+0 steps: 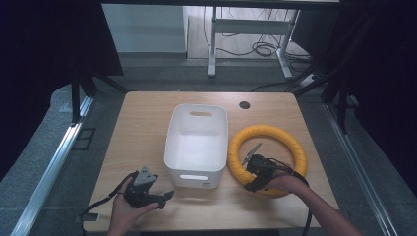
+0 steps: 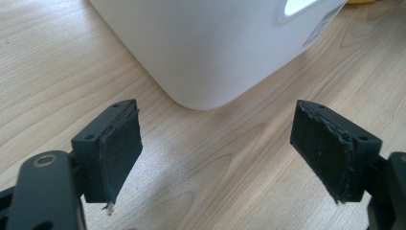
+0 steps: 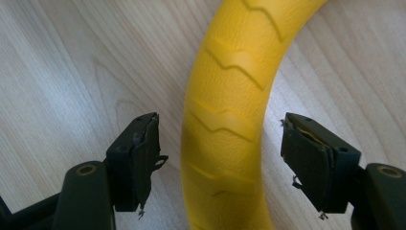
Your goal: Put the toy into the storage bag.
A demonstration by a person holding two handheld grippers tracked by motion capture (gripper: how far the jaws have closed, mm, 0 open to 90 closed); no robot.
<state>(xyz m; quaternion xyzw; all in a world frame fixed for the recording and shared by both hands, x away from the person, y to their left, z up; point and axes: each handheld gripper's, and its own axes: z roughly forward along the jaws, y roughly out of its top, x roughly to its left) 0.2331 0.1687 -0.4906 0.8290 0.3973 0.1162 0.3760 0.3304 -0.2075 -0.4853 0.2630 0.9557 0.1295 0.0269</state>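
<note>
Left tool (image 1: 160, 196) wide open, low over desk (image 1: 142, 128), pointing at white bin (image 1: 196, 142) corner. Right tool (image 3: 220, 158) wide open, jaws either side of yellow ring (image 3: 230, 105), beside bin.

Both claws (image 1: 164, 195) (image 1: 253, 167) wide open.

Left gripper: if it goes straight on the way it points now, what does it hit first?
Probably the white bin: its rounded corner sits dead ahead of the open left gripper, with bare table between. Depth is unclear.
</note>
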